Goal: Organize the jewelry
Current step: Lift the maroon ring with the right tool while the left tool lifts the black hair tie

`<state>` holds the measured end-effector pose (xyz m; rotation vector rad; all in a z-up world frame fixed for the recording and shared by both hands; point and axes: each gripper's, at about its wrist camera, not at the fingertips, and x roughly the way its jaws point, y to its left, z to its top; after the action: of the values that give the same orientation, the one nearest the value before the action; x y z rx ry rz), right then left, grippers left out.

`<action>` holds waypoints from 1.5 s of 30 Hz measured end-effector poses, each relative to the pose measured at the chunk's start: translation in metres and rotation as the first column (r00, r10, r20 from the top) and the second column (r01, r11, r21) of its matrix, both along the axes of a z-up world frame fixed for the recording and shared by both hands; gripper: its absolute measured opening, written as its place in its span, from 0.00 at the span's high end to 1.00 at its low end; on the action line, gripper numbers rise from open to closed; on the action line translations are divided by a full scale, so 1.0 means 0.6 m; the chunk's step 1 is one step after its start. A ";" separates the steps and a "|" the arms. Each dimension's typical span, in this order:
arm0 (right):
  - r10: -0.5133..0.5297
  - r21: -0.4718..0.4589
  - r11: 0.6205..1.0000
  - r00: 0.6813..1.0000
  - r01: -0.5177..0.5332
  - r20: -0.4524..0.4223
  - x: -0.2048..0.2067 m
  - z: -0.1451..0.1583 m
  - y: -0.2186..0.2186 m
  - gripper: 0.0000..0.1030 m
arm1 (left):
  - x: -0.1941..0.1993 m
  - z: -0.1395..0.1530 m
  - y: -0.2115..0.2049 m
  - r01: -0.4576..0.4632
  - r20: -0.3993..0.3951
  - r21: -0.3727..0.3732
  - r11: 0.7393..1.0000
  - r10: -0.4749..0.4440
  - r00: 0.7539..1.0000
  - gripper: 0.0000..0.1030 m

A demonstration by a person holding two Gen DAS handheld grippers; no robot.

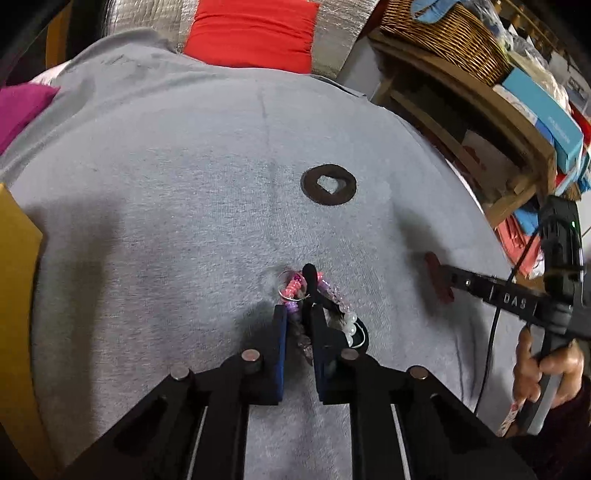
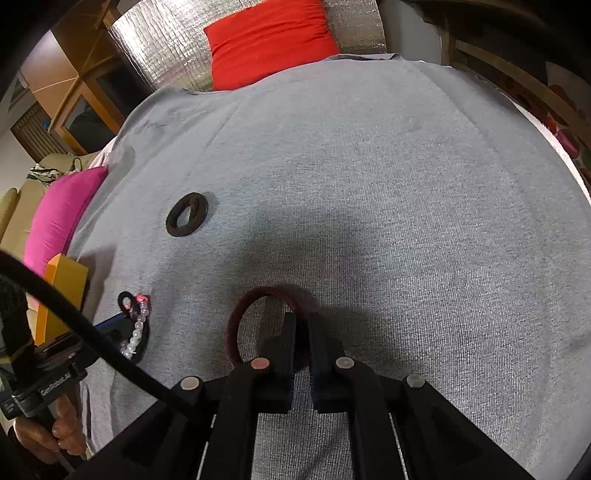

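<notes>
My left gripper (image 1: 295,314) is shut on a bundle of beaded bracelets (image 1: 291,290), pink, purple and white beads with a black band, held low over the grey cloth (image 1: 184,221). The bundle also shows in the right wrist view (image 2: 137,325). My right gripper (image 2: 301,321) is shut on a dark red hair tie (image 2: 236,325) that rests on the cloth. In the left wrist view the right gripper (image 1: 441,277) holds that tie (image 1: 437,275) at the right. A black hair tie (image 1: 328,183) lies alone further back, and it also shows in the right wrist view (image 2: 186,214).
An orange box (image 2: 64,291) stands at the cloth's left edge, also in the left wrist view (image 1: 14,295). A red cushion (image 1: 251,29) and a magenta cushion (image 2: 59,214) lie at the far and left edges. Shelves with a wicker basket (image 1: 443,33) stand at the right.
</notes>
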<state>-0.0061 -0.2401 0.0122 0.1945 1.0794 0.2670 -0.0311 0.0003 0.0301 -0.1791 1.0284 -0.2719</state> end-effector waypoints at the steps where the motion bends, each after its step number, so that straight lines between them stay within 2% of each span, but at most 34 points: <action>1: 0.000 -0.002 1.000 1.000 0.000 -0.001 0.000 0.000 0.000 0.92 | -0.003 -0.001 0.000 0.003 -0.001 0.018 1.000 -0.003 1.000 0.88; 2: -0.002 -0.004 1.000 1.000 0.002 -0.001 0.001 0.000 0.000 0.92 | -0.004 -0.003 0.000 0.011 -0.005 0.038 0.999 -0.011 1.000 0.88; 10: -0.004 -0.011 1.000 1.000 0.004 0.005 0.000 0.001 0.008 0.92 | -0.011 0.011 0.009 0.015 -0.010 0.030 0.999 -0.015 1.000 0.86; 19: 0.000 -0.016 1.000 1.000 0.000 0.010 -0.001 -0.001 0.008 0.92 | 0.000 0.041 0.012 -0.023 0.064 -0.013 1.000 0.024 0.998 0.68; 22: 0.002 -0.024 1.000 1.000 -0.002 0.015 -0.001 0.000 0.010 0.92 | 0.016 0.032 -0.002 -0.031 0.057 0.005 1.000 0.031 0.998 0.68; 24: 0.001 -0.026 1.000 1.000 -0.001 0.017 -0.003 0.000 0.011 0.92 | 0.022 0.023 -0.013 -0.020 0.052 0.020 1.000 0.019 0.998 0.75; 25: 0.002 -0.028 1.000 1.000 -0.002 0.018 -0.003 0.000 0.012 0.92 | 0.027 0.019 -0.019 -0.011 0.046 0.027 1.000 0.009 0.999 0.88; 26: 0.003 -0.029 1.000 1.000 -0.002 0.019 -0.003 0.000 0.012 0.92 | 0.031 0.015 -0.025 -0.016 0.044 0.034 0.999 0.014 0.999 0.94; 27: 0.002 -0.029 1.000 1.000 -0.002 0.019 -0.003 0.001 0.013 0.92 | 0.031 0.017 -0.021 -0.033 0.047 0.029 0.999 0.032 0.998 0.94; 31: 0.005 -0.036 0.999 1.000 -0.004 0.027 -0.005 0.002 0.015 0.92 | 0.018 0.054 0.003 -0.051 0.130 -0.083 0.995 0.061 0.990 0.95; 35: 0.005 -0.043 0.999 1.000 -0.004 0.030 -0.005 0.001 0.017 0.92 | -0.008 0.106 0.033 -0.005 0.221 -0.271 0.962 0.067 0.973 0.95; 37: 0.005 -0.047 0.999 0.999 -0.003 0.031 -0.005 0.001 0.018 0.92 | -0.016 0.121 0.041 0.034 0.260 -0.331 0.943 0.056 0.964 0.95; 42: 0.001 -0.053 0.999 0.999 0.001 0.037 -0.005 0.003 0.020 0.92 | -0.010 0.105 0.042 -0.006 0.216 -0.287 0.958 0.071 0.974 0.95; 45: 0.005 -0.041 0.999 0.999 -0.003 0.046 -0.007 0.007 0.023 0.93 | -0.017 0.117 0.046 -0.029 0.222 -0.267 0.963 0.091 0.971 0.95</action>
<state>-0.0102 -0.2262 0.0164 0.1495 1.0385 0.2516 -0.0415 0.0280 0.1001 -0.4086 0.7499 -0.3651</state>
